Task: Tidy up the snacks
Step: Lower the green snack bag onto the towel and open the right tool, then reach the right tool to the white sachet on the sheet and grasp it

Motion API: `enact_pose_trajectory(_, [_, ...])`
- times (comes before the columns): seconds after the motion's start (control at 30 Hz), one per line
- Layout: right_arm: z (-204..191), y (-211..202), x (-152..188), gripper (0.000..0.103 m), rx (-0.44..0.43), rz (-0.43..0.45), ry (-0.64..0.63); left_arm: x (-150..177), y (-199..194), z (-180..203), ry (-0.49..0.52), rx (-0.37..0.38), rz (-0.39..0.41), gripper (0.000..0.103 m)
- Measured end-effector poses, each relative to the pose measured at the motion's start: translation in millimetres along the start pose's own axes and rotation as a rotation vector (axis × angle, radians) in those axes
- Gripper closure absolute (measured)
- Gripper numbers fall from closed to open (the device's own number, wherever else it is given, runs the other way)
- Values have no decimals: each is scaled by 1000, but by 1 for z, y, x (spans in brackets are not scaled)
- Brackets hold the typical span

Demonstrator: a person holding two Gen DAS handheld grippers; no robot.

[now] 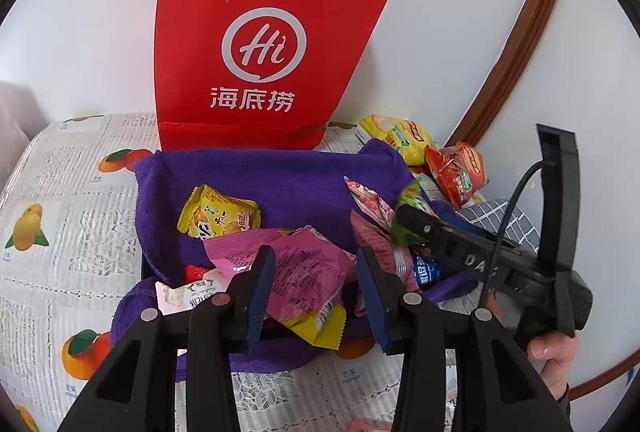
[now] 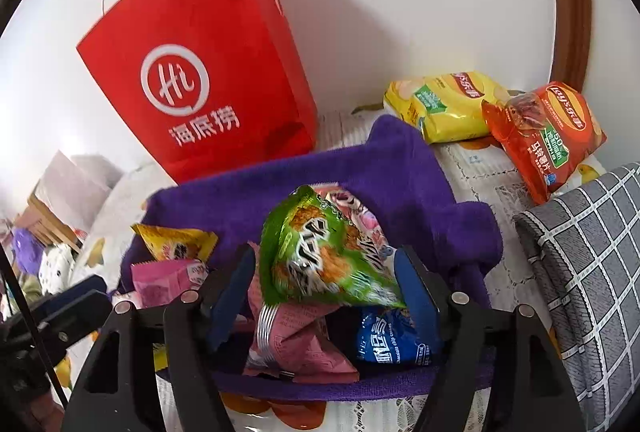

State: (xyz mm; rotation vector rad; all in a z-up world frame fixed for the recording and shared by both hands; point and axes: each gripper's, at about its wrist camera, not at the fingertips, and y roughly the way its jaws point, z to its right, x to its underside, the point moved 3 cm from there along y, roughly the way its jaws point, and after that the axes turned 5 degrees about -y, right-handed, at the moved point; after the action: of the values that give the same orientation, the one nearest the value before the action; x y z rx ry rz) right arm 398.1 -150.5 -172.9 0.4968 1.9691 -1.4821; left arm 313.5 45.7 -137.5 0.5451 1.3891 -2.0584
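Right gripper: jaws apart on either side of a green snack packet; whether either pad touches it cannot be told. The packet stands tilted over a pink wrapper and a blue cookie packet. Left gripper: jaws parted around a pink snack packet, neither pad clearly pressing it. All these lie in a basket lined with purple cloth, beside a yellow packet. Behind stands a red paper bag; two chip bags, yellow and orange, rest on the fruit-printed tablecloth.
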Motion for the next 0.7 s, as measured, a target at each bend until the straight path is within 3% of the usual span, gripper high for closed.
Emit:
enact_pose_trajectory(0.07, [1, -5, -1, 31, -13, 23, 11, 0, 0, 0, 0, -3, 1, 62])
enact_pose_trajectory(0.17, [1, -13, -3, 31, -12, 67, 22, 0, -1, 0, -4, -10, 12, 51])
enact_pose_trajectory(0.27, [3, -18, -4, 32, 5, 87, 25, 0, -4, 1, -2, -17, 22, 51])
enact_pose_trajectory(0.37, [2, -19, -4, 44, 17, 76, 1, 1, -5, 2, -4, -14, 26, 51])
enact_pose_trajectory(0.43, [2, -22, -4, 44, 45, 88, 5, 1, -4, 3, -4, -18, 24, 51])
enact_pose_trajectory(0.7, [-3, -42, 1, 44, -13, 53, 26, 1, -7, 3, -8, -19, 37, 51])
